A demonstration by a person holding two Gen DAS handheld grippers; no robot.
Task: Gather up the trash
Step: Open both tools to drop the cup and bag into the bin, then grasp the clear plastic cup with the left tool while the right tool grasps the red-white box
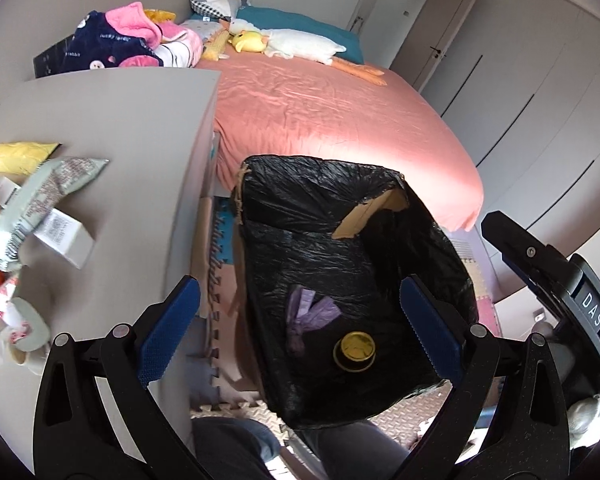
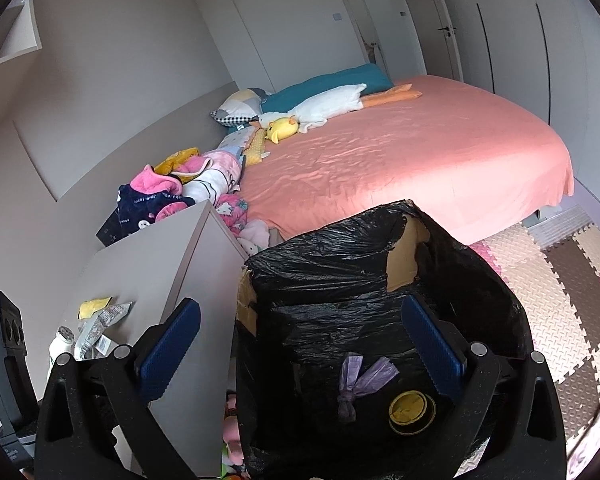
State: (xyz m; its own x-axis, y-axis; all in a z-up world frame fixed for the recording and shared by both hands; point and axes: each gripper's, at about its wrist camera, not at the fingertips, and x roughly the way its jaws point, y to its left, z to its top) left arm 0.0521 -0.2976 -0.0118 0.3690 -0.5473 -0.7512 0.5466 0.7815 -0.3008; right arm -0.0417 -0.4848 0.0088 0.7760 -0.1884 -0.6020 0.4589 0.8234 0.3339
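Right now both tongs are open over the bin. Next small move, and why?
Probably swing the left tongs left to the grey tabletop and line up on the silver wrapper. Both tongs are open with nothing between the pads, the lined bin already holds a purple bag and a gold lid, and wrappers and small boxes lie on that top, nearest the left side.

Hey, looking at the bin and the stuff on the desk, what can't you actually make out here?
- Desk litter: blurred and cut off by the left edge in the left wrist view.
- Same litter, right wrist view: small, partly behind the gripper finger.
- Bin bottom: near part hidden by its own wall.
- Gold-topped round thing: kind unclear.
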